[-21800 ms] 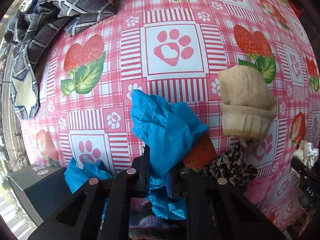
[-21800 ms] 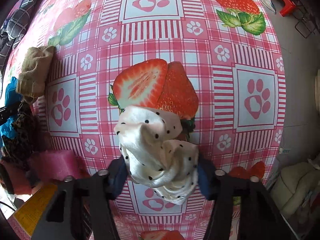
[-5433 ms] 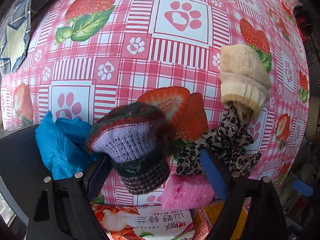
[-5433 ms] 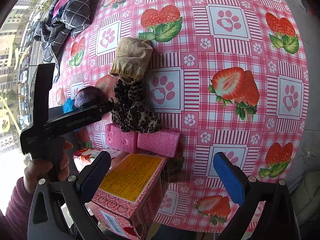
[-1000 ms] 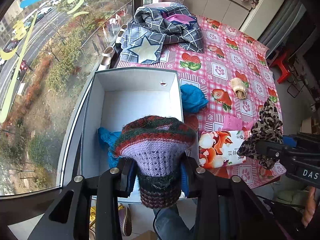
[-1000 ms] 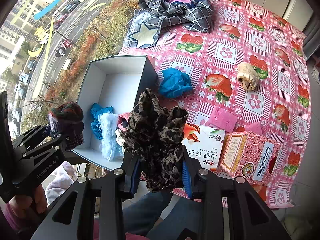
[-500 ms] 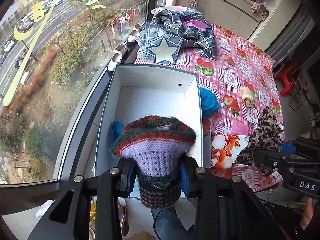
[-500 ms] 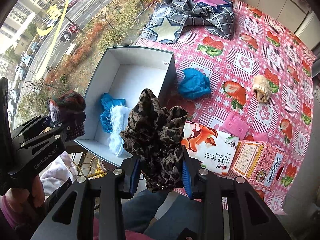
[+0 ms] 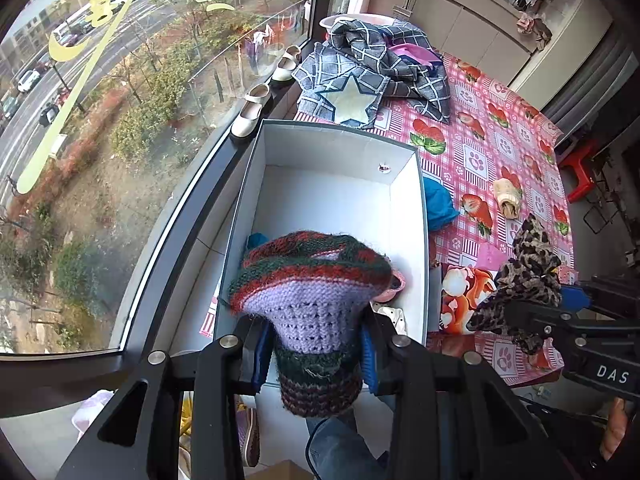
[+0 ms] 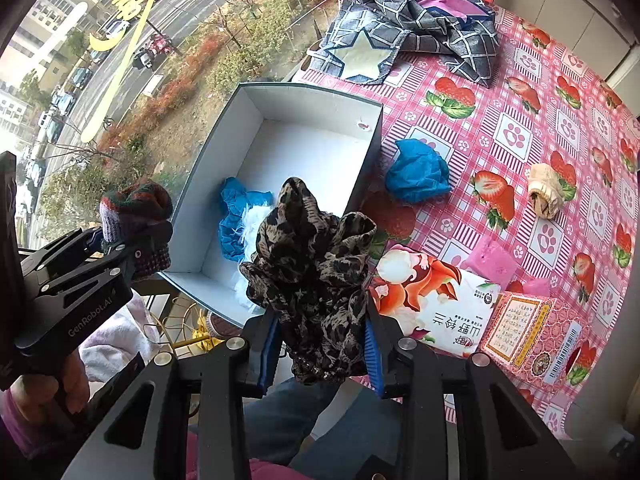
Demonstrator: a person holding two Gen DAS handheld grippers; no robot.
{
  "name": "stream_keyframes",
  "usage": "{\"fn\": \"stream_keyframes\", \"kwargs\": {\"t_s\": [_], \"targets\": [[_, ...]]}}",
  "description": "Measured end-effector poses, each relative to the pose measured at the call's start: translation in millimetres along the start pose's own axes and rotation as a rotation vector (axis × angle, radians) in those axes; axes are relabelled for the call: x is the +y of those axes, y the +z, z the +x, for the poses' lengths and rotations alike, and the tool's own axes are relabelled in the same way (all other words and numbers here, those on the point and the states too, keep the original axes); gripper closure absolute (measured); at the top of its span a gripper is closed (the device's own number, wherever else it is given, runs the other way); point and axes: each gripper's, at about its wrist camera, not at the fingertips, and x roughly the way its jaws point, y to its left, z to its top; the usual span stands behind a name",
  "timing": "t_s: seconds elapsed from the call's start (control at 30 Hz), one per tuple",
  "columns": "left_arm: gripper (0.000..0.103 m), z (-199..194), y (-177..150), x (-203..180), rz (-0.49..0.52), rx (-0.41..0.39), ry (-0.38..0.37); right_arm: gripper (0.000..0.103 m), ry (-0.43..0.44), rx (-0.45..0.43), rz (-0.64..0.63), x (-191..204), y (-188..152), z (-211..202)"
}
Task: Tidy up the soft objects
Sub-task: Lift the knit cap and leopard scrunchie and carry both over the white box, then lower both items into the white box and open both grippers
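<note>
while the knitted hat (image 9: pixel 312 288) is clamped in the left gripper (image 9: pixel 314 350) and the leopard cloth (image 10: pixel 312 276) in the right gripper (image 10: pixel 320 356), both are held above the near end of the white box (image 10: pixel 256 120), so i judge the next move is to lower them and release.

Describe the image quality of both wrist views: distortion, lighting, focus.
Left wrist view: strong fisheye bends the window frame and box; even daylight, no harsh glare; knit hat close to the lens yet fairly sharp. Right wrist view: same barrel distortion with dark corners; tablecloth bright, leopard cloth in focus, street outside soft.
</note>
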Motion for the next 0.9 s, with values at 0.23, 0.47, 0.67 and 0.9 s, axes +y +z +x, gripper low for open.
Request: {"fn": "stream_keyframes", "kwargs": {"t_s": [0.23, 0.47, 0.67, 0.9], "targets": [[0.064, 1, -1, 4, -0.011, 0.004, 0.001, 0.067, 0.003, 0.015, -0.017, 7, 0, 5], [0.064, 1, -1, 4, -0.012, 0.004, 0.002, 0.067, 0.002, 0.017, -0.022, 9, 1, 5], [0.064, 3, 0, 5, -0.012, 0.007, 0.002, 0.067, 0.002, 0.023, -0.031, 12, 2, 7], [0.064, 5, -1, 10, -0.023, 0.012, 0.006, 0.067, 0.005, 0.031, -0.039, 14, 4, 10]]}}
